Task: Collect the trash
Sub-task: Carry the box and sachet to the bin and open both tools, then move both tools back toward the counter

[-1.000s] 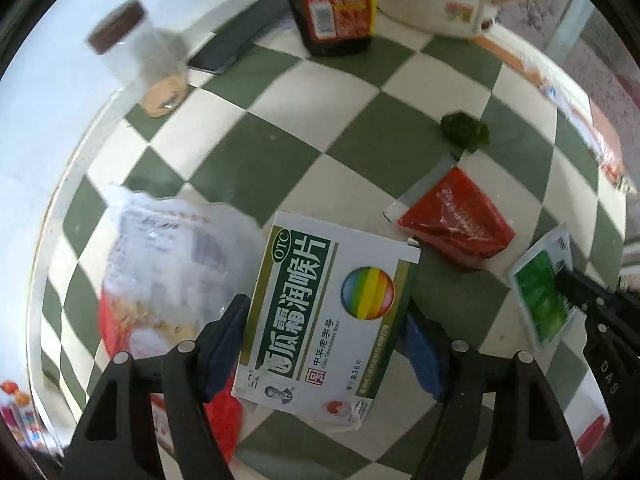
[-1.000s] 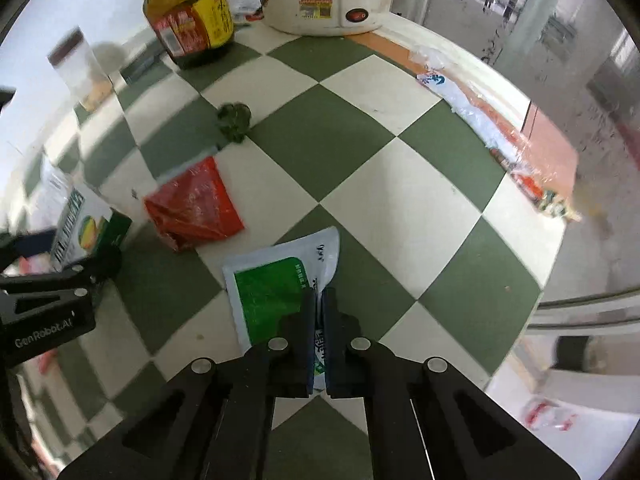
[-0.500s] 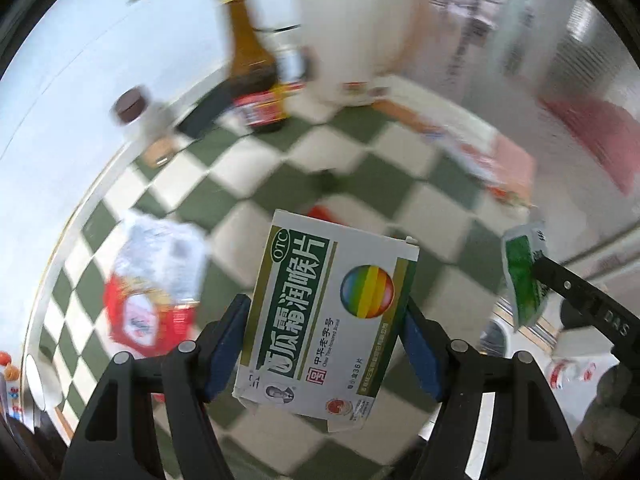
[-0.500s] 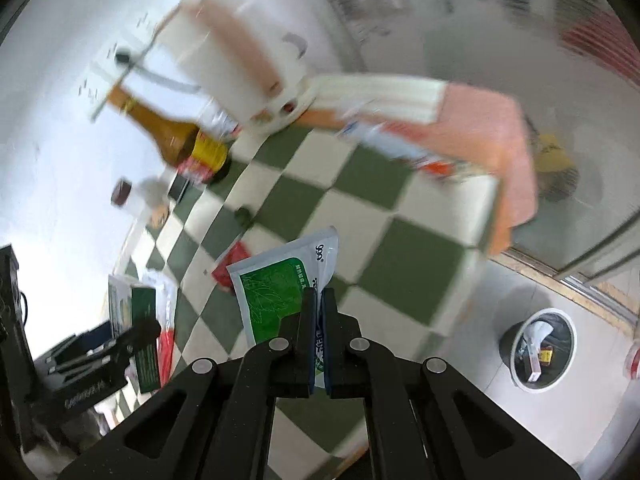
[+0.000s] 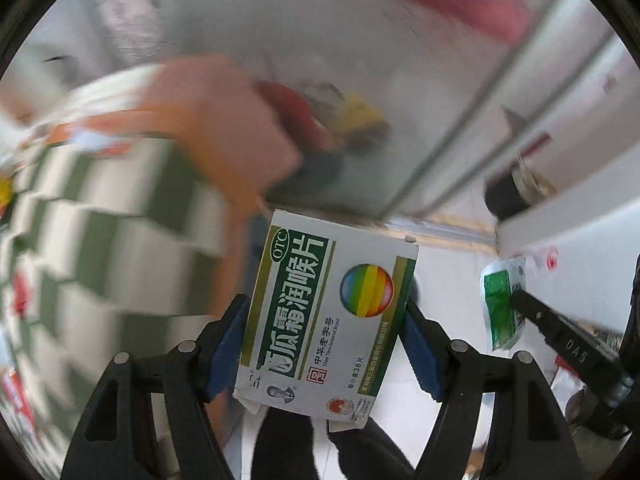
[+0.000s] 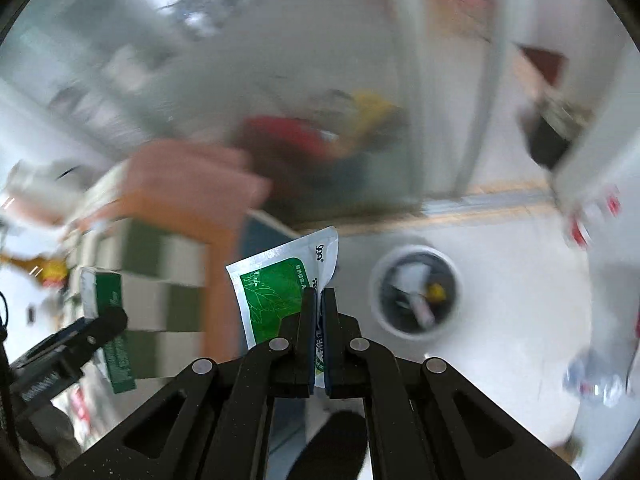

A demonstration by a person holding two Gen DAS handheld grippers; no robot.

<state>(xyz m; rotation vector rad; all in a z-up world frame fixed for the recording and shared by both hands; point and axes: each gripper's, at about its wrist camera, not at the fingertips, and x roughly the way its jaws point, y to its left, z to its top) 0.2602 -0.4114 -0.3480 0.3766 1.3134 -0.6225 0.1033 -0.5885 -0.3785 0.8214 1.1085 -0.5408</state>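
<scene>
My left gripper (image 5: 324,320) is shut on a white and green medicine box (image 5: 324,312) with a rainbow circle, held in the air past the table's edge. My right gripper (image 6: 319,304) is shut on a green and silver sachet (image 6: 280,284), also in the air. The sachet shows in the left wrist view (image 5: 500,308) at the right, and the box shows in the right wrist view (image 6: 106,320) at the left. A round white trash bin (image 6: 416,292) with litter inside stands on the floor, right of the sachet.
The green and white checkered table (image 5: 100,216) with an orange border lies to the left, blurred. A glass door frame (image 5: 460,152) runs behind. A clear plastic bottle (image 6: 596,376) lies on the pale floor at the right.
Both grippers have swung away from the table top and out over the floor, still holding the box and the sachet. The trash bin has come closer in the right wrist view.
</scene>
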